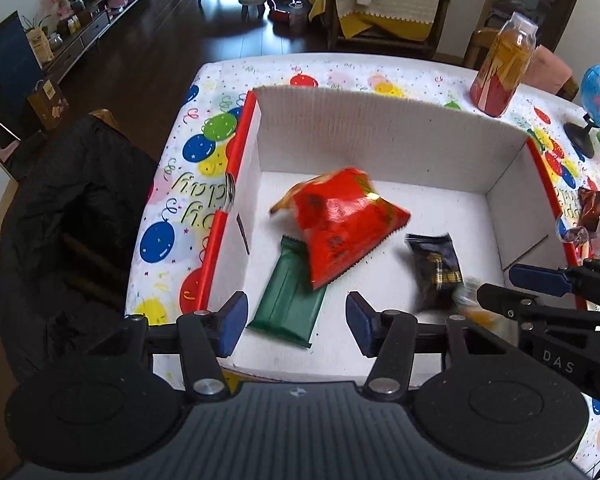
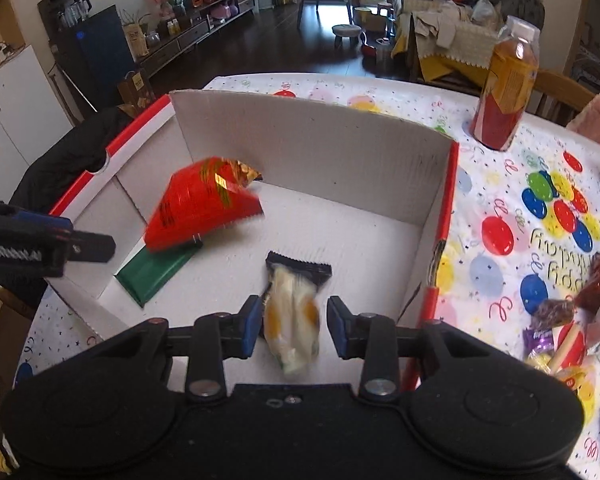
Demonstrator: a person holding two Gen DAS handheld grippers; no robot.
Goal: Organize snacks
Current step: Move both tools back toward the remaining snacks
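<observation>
Left wrist view: the left gripper (image 1: 296, 322) is hovering with jaws wide apart, gripping nothing, over the near edge of a white cardboard box (image 1: 380, 136). Inside, a red snack bag (image 1: 340, 226) is lying on a green bar (image 1: 290, 300); a black packet (image 1: 436, 270) is sitting toward the right wall.

Right wrist view: the right gripper (image 2: 292, 328) is parted, with a blurred white-and-orange snack packet (image 2: 292, 322) sitting loose between its fingers, above the box's near edge.
</observation>
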